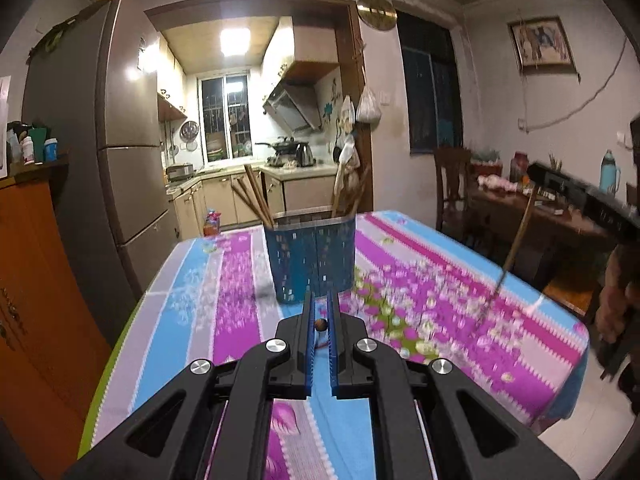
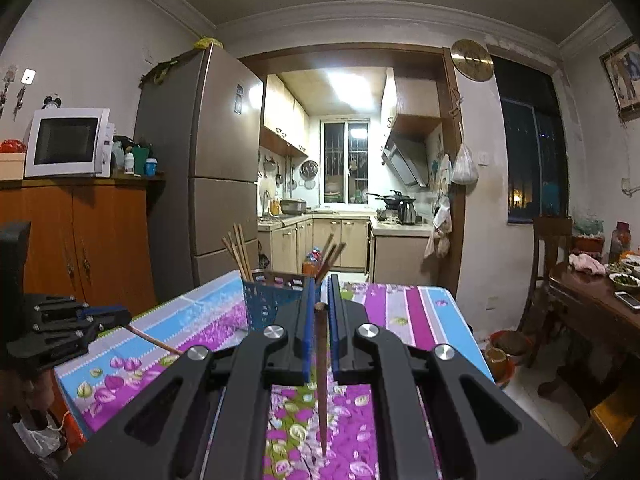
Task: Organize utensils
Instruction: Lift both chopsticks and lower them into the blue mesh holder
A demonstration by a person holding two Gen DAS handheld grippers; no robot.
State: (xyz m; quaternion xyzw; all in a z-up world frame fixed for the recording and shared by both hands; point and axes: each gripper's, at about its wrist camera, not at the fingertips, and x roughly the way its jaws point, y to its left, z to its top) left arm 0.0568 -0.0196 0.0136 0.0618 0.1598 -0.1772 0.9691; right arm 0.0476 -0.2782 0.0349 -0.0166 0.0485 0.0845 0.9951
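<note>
A blue perforated utensil basket (image 1: 314,260) stands on the floral tablecloth (image 1: 440,300), with several wooden chopsticks (image 1: 256,200) leaning in it; it also shows in the right wrist view (image 2: 266,300). My left gripper (image 1: 321,312) is shut on a brown chopstick (image 1: 321,325) seen end-on, just in front of the basket. My right gripper (image 2: 320,292) is shut on a brown chopstick (image 2: 321,380) that points down toward the cloth; that gripper shows at the right of the left wrist view (image 1: 592,200) with its chopstick (image 1: 516,248). The left gripper shows at the left of the right wrist view (image 2: 104,316), holding its chopstick (image 2: 154,342).
A fridge (image 1: 120,152) and an orange cabinet (image 1: 32,280) stand left of the table. A wooden chair (image 1: 454,184) and a cluttered side table (image 2: 600,300) stand at the right. A kitchen lies behind the doorway. The table's right edge (image 1: 580,360) drops to the floor.
</note>
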